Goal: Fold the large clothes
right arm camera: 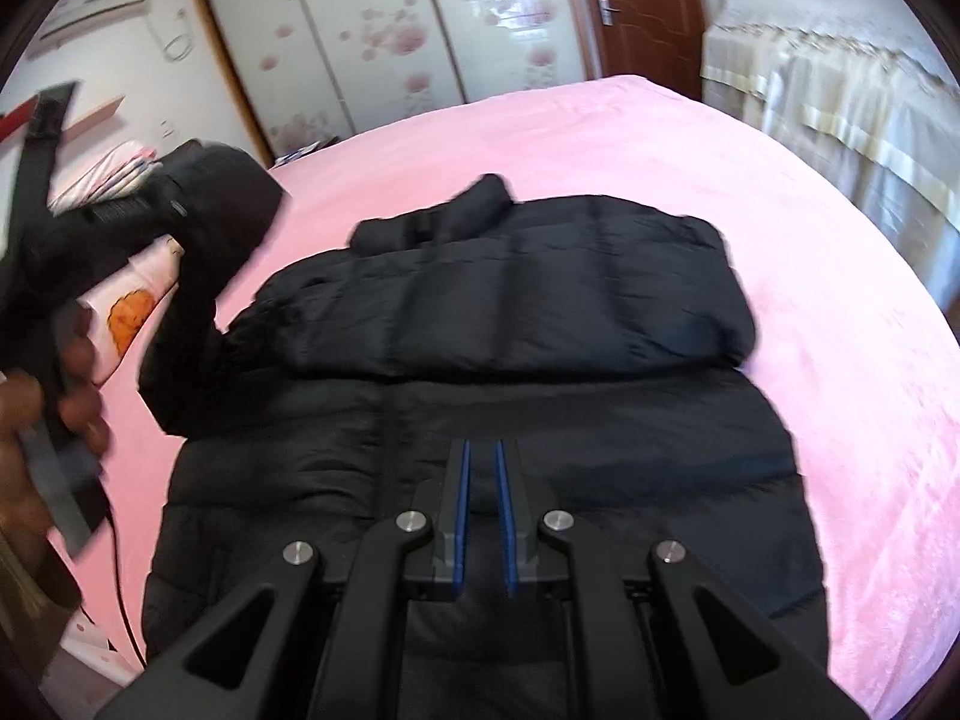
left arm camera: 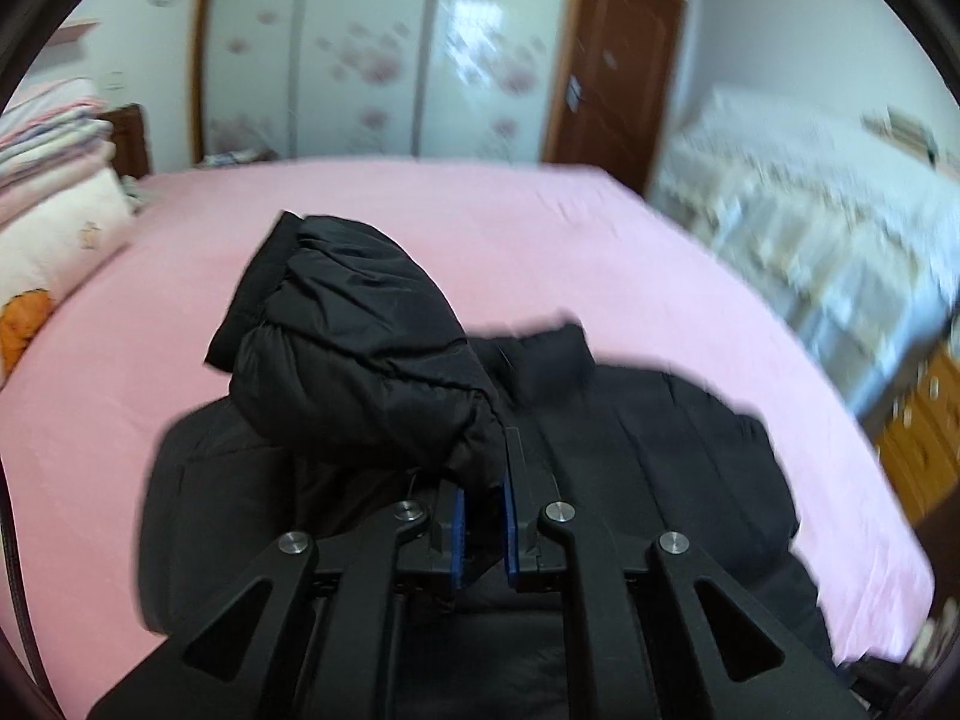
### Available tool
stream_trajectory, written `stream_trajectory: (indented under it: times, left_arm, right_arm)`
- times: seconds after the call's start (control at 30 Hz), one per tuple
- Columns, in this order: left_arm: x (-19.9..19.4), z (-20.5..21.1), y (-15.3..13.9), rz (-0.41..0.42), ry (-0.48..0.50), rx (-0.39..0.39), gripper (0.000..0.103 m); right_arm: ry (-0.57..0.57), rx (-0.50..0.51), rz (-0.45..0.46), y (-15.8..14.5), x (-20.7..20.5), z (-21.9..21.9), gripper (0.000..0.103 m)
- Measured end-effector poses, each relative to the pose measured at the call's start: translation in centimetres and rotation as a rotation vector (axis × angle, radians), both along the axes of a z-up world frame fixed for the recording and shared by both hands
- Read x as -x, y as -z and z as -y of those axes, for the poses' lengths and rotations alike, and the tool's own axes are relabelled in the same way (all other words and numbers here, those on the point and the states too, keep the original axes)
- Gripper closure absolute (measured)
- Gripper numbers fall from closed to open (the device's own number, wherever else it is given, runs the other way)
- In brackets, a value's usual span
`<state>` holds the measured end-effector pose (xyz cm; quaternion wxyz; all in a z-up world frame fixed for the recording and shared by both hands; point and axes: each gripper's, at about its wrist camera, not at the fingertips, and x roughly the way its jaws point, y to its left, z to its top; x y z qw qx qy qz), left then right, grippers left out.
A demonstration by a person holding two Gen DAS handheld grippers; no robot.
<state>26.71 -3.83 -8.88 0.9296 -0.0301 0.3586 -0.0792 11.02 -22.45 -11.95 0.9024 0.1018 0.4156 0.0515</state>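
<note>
pink bed sheet | black jacket flat | left hand-held gripper pinching sleeve | right hand-held gripper closed, empty

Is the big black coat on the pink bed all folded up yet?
Partly. One sleeve lies folded across the coat, but the left gripper holds the other sleeve up off the bed.

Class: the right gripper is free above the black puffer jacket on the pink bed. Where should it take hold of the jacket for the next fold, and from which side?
Probably the black puffer jacket's thin right side edge, coming in from the pink bed side: it lies flat, exposed and unobstructed there.
</note>
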Motion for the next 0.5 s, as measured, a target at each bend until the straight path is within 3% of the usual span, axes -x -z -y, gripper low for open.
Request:
stream_trajectory:
  times: [0.07,0.13,0.2,0.27,0.47,0.5]
  left_arm:
    - [-0.1,2.4,2.2,-0.057,0.036,-0.041,0.090]
    - [0.1,4.5,4.0,-0.106,0.071,-0.067,0.076]
    - [0.9,5.0,5.2,-0.136,0.105,-0.062,0.043]
    - [1.7,5.7,5.2,-0.130,0.124,-0.055,0.031]
    - [3.7,4.2,4.1,-0.106,0.130,-0.015,0.030]
    - [4.1,3.5,3.8,-0.105,0.124,-0.008,0.030]
  right_arm:
    - [0.019,-0.013,-0.001,0.2,0.0,1.5,0.094]
    - [0.023,-0.032,-0.006,0.4,-0.1,2.6,0.094]
    - [0.025,-0.053,-0.016,0.6,-0.4,3.6,0.094]
    - [0.022,-0.078,-0.027,0.8,-0.6,4.1,0.094]
    - [0.018,-0.171,-0.043,1.4,-2.0,5.3,0.093]
    - [0.019,-0.180,-0.036,1.3,-2.2,5.4,0.088]
